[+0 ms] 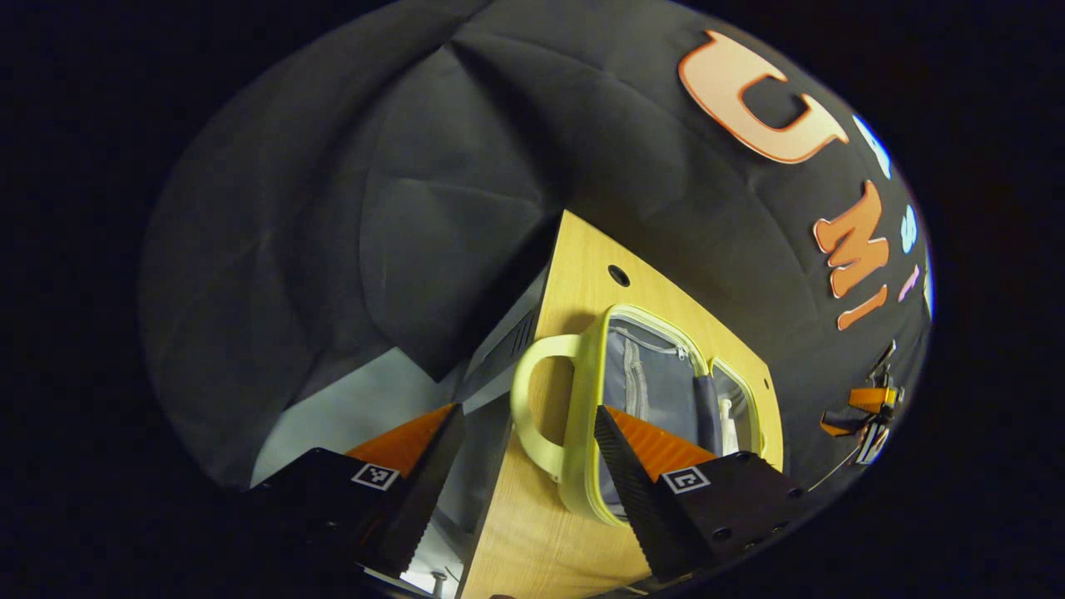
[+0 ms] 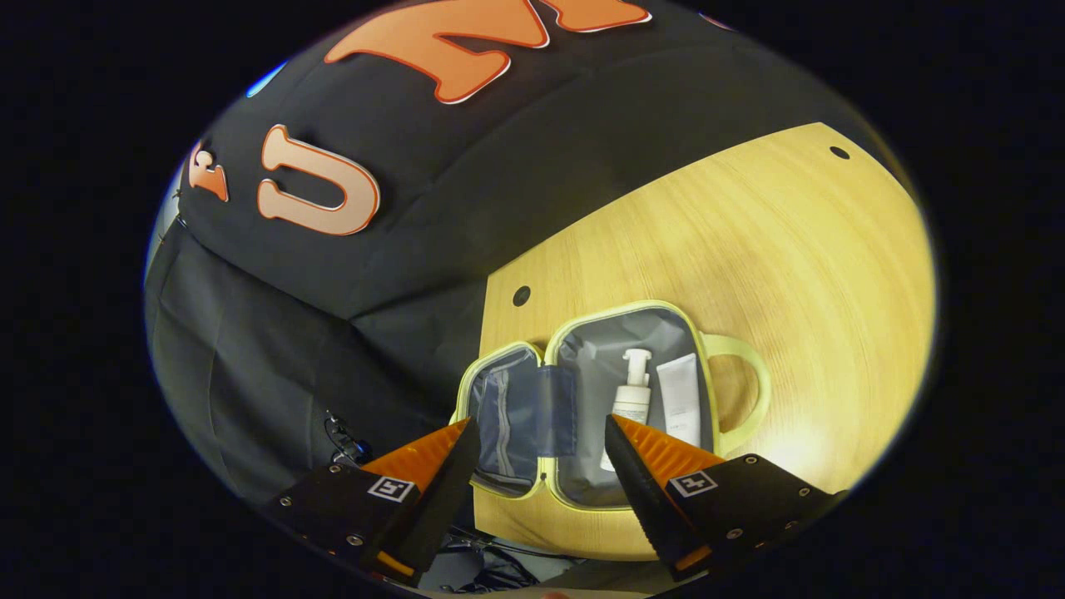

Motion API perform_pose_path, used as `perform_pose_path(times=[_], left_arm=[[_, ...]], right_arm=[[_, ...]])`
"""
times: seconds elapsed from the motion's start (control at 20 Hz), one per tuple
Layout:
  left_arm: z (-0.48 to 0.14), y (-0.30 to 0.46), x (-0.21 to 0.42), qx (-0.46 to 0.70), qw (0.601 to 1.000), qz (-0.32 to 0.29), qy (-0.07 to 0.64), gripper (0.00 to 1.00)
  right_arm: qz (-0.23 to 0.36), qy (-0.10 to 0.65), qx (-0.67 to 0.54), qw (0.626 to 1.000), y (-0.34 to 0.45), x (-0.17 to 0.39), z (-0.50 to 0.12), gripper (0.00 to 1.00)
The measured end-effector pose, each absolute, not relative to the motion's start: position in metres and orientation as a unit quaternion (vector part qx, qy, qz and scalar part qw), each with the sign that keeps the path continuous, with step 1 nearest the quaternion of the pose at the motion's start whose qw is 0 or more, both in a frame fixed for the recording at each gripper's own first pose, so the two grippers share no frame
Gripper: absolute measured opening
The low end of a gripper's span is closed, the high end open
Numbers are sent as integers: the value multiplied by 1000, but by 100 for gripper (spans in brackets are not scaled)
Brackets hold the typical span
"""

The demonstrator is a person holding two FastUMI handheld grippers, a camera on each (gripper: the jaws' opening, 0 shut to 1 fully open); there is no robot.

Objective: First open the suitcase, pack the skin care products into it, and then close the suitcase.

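A small pale-yellow suitcase (image 2: 582, 399) lies open on the wooden table (image 2: 749, 249), its grey lining showing. In the half with the handle (image 2: 745, 387) lie a white pump bottle (image 2: 632, 399) and a white tube (image 2: 681, 398), side by side. My right gripper (image 2: 541, 437) hovers open above the case's near edge, holding nothing. In the left gripper view the same suitcase (image 1: 657, 391) is seen from its handle (image 1: 537, 408) end. My left gripper (image 1: 530, 428) is open, its fingers either side of the handle and above it.
The table has a small round hole near the suitcase (image 2: 522, 295) and another at its far corner (image 2: 839, 152). The table's edge (image 1: 507, 416) drops off beside the handle, with pale floor (image 1: 358, 408) below. Black cloth walls surround the table.
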State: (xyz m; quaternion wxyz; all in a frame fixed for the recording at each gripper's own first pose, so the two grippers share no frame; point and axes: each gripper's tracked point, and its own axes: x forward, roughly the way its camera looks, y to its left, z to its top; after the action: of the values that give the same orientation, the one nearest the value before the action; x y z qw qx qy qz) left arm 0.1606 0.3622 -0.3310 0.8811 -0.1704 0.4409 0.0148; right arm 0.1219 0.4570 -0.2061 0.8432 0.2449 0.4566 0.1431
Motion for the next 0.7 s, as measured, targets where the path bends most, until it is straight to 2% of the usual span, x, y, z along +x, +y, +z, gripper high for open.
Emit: perform_pose_path(times=[0.3, 0.55, 0.7], left_arm=[[-361, 359, 179, -250, 869, 4, 428, 99], [-375, 350, 192, -278, 862, -5, 424, 94], [-383, 353, 198, -291, 857, 11, 426, 42]], right_arm=[[109, 455, 246, 849, 433, 110, -198, 95], [95, 457, 249, 848, 419, 102, -194, 96], [92, 457, 252, 848, 412, 99, -193, 96]])
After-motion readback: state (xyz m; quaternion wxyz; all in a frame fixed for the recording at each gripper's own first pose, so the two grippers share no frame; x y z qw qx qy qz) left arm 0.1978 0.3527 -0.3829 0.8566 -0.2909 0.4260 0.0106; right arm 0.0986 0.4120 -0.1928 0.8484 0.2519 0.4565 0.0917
